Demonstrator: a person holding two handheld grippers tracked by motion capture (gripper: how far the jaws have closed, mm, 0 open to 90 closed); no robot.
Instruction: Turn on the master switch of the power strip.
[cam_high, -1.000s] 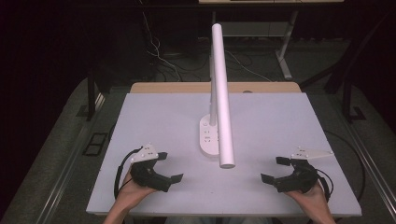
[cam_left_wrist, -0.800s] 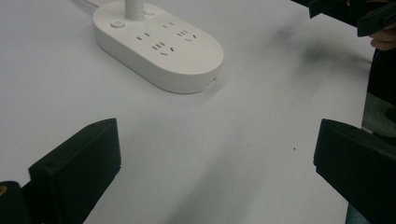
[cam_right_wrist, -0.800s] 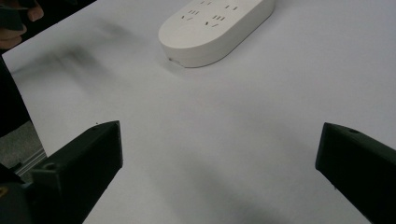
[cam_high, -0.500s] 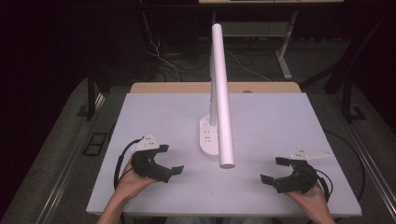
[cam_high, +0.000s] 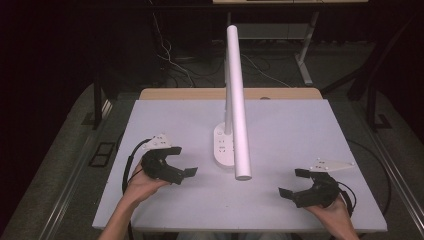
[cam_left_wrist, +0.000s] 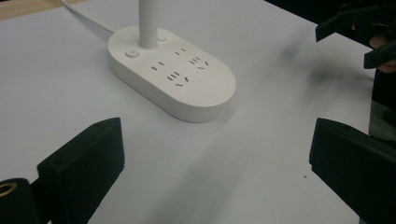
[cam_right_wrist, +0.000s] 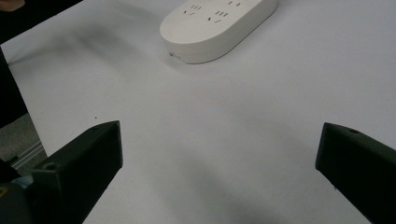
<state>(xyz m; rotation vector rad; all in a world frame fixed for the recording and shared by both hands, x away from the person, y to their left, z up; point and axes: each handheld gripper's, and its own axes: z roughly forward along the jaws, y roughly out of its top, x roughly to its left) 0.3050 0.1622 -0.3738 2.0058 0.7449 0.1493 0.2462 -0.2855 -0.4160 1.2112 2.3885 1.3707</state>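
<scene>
A white desk lamp stands mid-table: its oval base (cam_high: 223, 146) carries several sockets, and a long white bar head (cam_high: 239, 100) reaches toward the front edge above it. My left gripper (cam_high: 182, 162) is open and holds nothing, left of the base with its jaws pointing at it. In the left gripper view the base (cam_left_wrist: 173, 74) lies ahead of the wide-open left gripper (cam_left_wrist: 219, 172). My right gripper (cam_high: 292, 182) is open and holds nothing at the front right. In its own view the right gripper (cam_right_wrist: 219, 168) faces the base (cam_right_wrist: 219, 28) across bare board.
The pale board (cam_high: 300, 130) lies on a wooden table (cam_high: 200, 94). The lamp's white cord (cam_left_wrist: 84, 18) runs off behind the base. The other gripper (cam_left_wrist: 359, 28) shows far off in the left gripper view. Cables and table legs sit on the dark floor beyond.
My left gripper has moved away from the front edge and toward the lamp base. The right gripper has hardly moved. Both stay open.
</scene>
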